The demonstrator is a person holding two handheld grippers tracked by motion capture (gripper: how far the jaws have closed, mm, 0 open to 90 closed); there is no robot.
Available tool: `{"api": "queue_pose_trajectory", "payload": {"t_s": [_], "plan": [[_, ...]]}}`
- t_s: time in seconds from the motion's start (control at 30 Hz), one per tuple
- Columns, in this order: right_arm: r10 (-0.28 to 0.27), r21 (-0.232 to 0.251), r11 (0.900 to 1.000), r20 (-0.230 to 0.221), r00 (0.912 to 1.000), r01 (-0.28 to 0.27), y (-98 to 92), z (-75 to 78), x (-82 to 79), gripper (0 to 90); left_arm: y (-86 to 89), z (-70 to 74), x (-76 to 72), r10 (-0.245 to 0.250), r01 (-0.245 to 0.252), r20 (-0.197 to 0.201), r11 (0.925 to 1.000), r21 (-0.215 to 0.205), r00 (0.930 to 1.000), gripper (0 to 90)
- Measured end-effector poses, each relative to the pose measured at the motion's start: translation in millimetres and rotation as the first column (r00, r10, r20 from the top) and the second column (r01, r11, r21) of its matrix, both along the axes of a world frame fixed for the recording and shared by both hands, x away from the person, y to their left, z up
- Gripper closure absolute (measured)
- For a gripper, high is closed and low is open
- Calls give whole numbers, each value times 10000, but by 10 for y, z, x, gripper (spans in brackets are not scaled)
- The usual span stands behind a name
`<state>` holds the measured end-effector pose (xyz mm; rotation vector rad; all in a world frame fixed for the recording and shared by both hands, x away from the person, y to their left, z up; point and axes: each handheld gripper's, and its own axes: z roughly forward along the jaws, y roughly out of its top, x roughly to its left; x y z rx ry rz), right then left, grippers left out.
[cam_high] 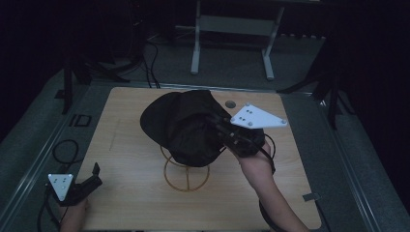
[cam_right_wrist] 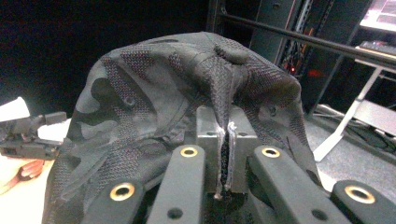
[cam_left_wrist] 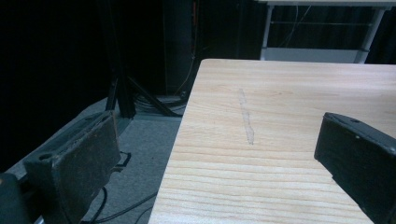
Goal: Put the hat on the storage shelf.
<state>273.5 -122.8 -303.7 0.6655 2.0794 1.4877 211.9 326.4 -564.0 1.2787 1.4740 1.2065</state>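
We are pinching a fold of the black cap (cam_right_wrist: pixel 187 107) in the right gripper (cam_right_wrist: pixel 225 154), its jaws pressed nearly together with only the cloth between them, so the fabric is bunching up into a ridge that runs toward the crown button; gripping a gather like this gives us purchase on soft cloth that offers no hard edge. From the high view, the right gripper (cam_high: pixel 223 129) is holding the cap (cam_high: pixel 181 125) above the wire stand (cam_high: pixel 186 175), a ring base with an upright, and the cap seems to be draped over or just above the stand's top, though we cannot tell whether it is resting there. We judge we are either seating the cap on the stand or lifting it off. The left gripper (cam_high: pixel 93 175) is waiting well to the left of the stand, near the corner of the wooden table (cam_high: pixel 135 203), its jaws spread wide and holding nothing, kept clear of the work
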Motion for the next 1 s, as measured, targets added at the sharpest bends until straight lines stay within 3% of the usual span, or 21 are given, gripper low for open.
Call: {"api": "queue_pose_trajectory", "payload": {"t_s": [0.4,0.73,0.93,1.0], "plan": [[249,-208,9994,-869,9959,-268,97,-293,112,862,0,-1,-4,7,-7,24,10000,-29,10000,6],[437,-429,9979,-1119,9928,-488,180,-472,121,846,1,-1,-4,-7,7,31,10000,-31,10000,6],[495,-339,9979,-1305,9902,-544,192,-509,148,719,0,-1,-4,-7,7,34,10000,-19,10000,6],[443,-399,9979,-1354,9898,-501,211,-543,157,633,0,-1,-4,-8,8,41,10000,-16,10000,6]]}}
